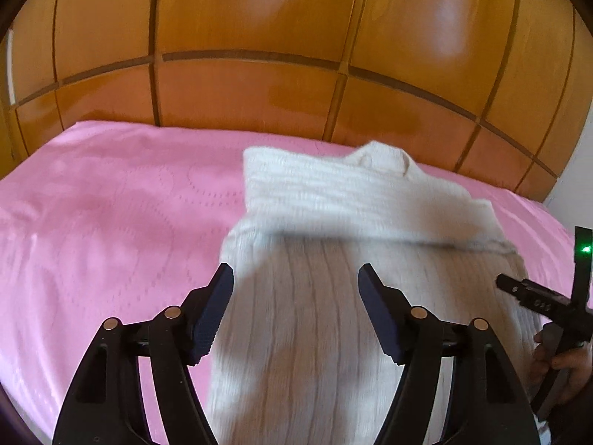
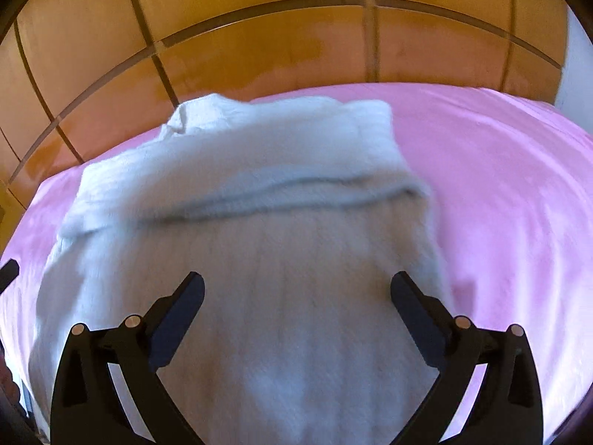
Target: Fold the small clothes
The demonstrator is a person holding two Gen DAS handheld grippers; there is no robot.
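A cream ribbed knit garment [image 1: 326, 296] lies on the pink bedspread [image 1: 111, 204], its far part folded back over the near part along a crosswise edge. My left gripper [image 1: 296, 274] hangs open above the garment's left half, nothing between its fingers. In the right wrist view the same garment [image 2: 259, 259] fills the middle, and my right gripper [image 2: 296, 285] stands wide open above it, holding nothing. The right gripper's body [image 1: 537, 296] and the hand gripping it show at the far right of the left wrist view.
A glossy wooden panelled headboard or wardrobe [image 1: 259, 55] rises just behind the bed. Pink bedspread [image 2: 500, 185] lies bare to the garment's right, and likewise on its left. A white wall strip [image 1: 578, 170] shows at the far right.
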